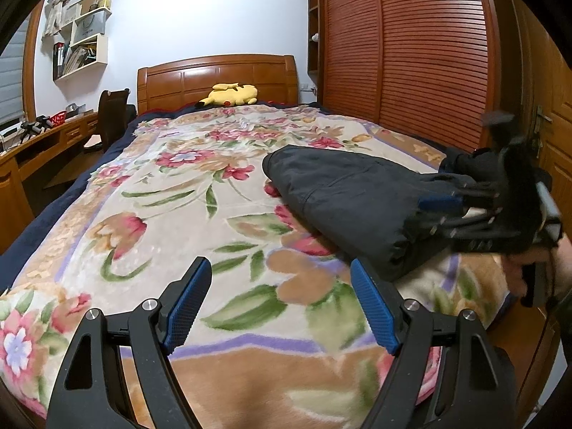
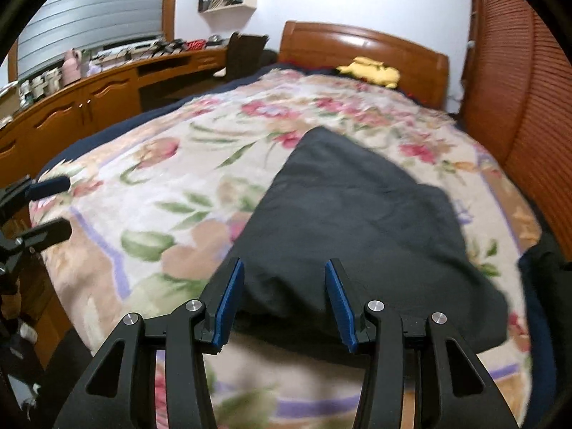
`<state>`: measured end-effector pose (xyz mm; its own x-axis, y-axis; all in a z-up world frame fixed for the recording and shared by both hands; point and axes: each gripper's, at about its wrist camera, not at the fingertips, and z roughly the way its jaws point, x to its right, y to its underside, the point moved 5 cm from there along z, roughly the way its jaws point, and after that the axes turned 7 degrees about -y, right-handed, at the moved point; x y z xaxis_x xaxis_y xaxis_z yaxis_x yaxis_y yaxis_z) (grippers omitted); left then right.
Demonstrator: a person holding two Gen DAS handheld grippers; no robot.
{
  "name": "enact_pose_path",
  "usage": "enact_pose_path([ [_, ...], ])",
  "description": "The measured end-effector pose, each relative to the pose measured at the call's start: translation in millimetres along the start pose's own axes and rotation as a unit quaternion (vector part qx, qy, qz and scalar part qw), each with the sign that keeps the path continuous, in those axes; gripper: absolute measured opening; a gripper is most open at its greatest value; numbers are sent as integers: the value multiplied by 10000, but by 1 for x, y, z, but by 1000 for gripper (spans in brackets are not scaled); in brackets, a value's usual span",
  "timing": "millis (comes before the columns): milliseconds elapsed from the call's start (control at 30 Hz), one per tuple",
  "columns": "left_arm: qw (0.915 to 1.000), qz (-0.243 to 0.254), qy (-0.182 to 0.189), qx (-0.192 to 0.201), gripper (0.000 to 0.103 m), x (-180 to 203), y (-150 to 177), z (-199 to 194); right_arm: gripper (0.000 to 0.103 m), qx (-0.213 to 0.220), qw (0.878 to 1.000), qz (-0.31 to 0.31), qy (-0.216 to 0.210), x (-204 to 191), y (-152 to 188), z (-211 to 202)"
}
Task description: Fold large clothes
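Garment [image 1: 339, 193], dark and already folded into a bundle, lay near the bed's [image 1: 43, 243] right edge in the left wrist view; left gripper [image 1: 279, 307] hung apart over bare blanket. Right wrist view: right gripper [image 2: 284, 304] apart, nothing clamped. Folding looked nearly done; next probably needs a fresh grip on the near edge.

No lettering, label, brand or number is legible anywhere in either view.
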<state>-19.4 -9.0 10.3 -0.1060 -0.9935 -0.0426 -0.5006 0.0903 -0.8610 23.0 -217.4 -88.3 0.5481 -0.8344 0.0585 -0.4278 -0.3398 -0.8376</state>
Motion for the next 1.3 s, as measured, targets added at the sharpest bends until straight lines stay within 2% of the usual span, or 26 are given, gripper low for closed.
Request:
enact_pose_path([
  [100,10000,-5,5,-7,81,-1,1,0,49,-268,9996,-113,56,3,15,21],
  [167,10000,-12,16,-18,81,-2,2,2,49,-494,9984,82,-270,10,29,33],
  [367,9999,37,52,-115,81,3,-2,27,49,-369,9985,170,-375,28,43,31],
  [567,9996,-27,178,-235,81,10,-15,65,49,17,9998,157,-152,20,45,-9],
  [700,9994,114,183,-257,81,18,-30,92,49,228,9994,248,126,42,57,-40],
  [833,9993,219,164,-257,81,24,-45,120,49,229,9969,363,656,74,70,-63],
  [967,9989,283,179,-321,81,28,-62,152,49,79,9940,650,874,100,85,-57],
  [1100,9987,360,112,-347,81,33,-79,185,49,-69,9909,970,929,114,94,-34],
  [1133,9986,381,102,-344,81,34,-83,192,51,-91,9907,1010,908,116,96,-30],
  [1167,9986,395,101,-345,81,35,-87,199,58,-92,9910,1027,858,117,97,-26],
  [1300,9978,539,104,-363,81,40,-99,230,69,-37,9886,1172,939,127,96,-15],
])
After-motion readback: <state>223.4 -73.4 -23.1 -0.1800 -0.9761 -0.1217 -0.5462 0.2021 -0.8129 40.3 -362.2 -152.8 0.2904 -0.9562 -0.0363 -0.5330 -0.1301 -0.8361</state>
